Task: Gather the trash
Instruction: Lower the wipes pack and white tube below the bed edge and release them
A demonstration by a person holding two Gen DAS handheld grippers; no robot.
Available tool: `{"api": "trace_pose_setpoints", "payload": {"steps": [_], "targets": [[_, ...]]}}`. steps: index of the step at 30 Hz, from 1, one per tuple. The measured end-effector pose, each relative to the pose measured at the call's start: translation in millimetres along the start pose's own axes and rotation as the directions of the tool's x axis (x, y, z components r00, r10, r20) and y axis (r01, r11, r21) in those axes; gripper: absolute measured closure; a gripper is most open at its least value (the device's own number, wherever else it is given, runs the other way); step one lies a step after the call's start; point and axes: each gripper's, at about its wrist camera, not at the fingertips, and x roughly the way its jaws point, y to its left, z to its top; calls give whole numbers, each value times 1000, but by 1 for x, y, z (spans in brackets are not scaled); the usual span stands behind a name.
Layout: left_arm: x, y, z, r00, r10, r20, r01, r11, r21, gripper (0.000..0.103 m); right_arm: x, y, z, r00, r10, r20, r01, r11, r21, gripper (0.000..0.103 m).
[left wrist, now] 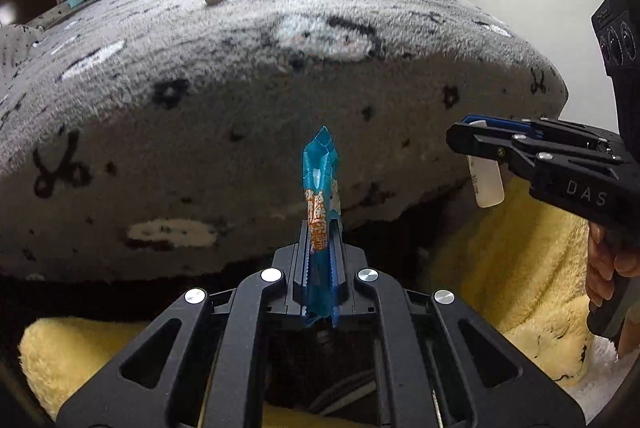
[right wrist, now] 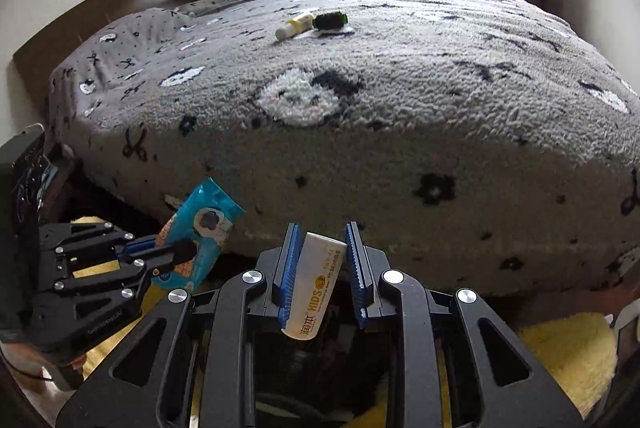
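My left gripper is shut on a blue and orange snack wrapper, held upright in front of the bed's edge; both show in the right wrist view, the left gripper and the wrapper. My right gripper is shut on a white tube marked KIDS, tilted between the blue pads. It shows in the left wrist view too, the right gripper holding the tube hanging down. A yellow-white small bottle and a dark green object lie far back on the bed.
A grey fleece blanket with black and white patterns covers the bed. A yellow fluffy rug lies on the floor below. A dark headboard is at left, a window and curtains behind. Pillows and clutter sit at the bed's far end.
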Motion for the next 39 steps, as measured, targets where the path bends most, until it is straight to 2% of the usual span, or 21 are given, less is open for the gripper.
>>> {"api": "trace_pose_setpoints", "payload": {"steps": [8, 17, 23, 31, 34, 36, 38, 39], "targets": [[50, 11, -29, 987, -38, -157, 30, 998, -55, 97, 38, -3, -22, 992, 20, -123, -15, 999, 41, 78], [89, 24, -43, 947, -111, -302, 78, 990, -121, 96, 83, -8, -42, 958, 85, -273, -55, 992, 114, 78], [104, 19, -49, 926, -137, -352, 100, 988, -121, 96, 98, -7, -48, 938, 97, -332, -58, 990, 125, 78], [108, 12, -48, 923, -126, -365, 90, 989, -113, 93, 104, -4, -50, 931, 98, -350, -55, 990, 129, 77], [108, 12, -48, 923, -119, -365, 85, 990, -108, 87, 105, -6, -51, 933, 93, -349, -52, 991, 127, 77], [104, 11, -46, 927, -112, -359, 80, 991, -102, 72, 103, -7, -50, 935, 91, -342, -49, 990, 130, 75], [100, 11, -45, 931, -103, -349, 73, 993, -97, 68, 98, -9, -47, 940, 85, -330, -43, 990, 134, 67], [97, 11, -44, 934, -99, -343, 70, 993, -95, 64, 95, -10, -46, 943, 82, -323, -40, 990, 136, 60]]}}
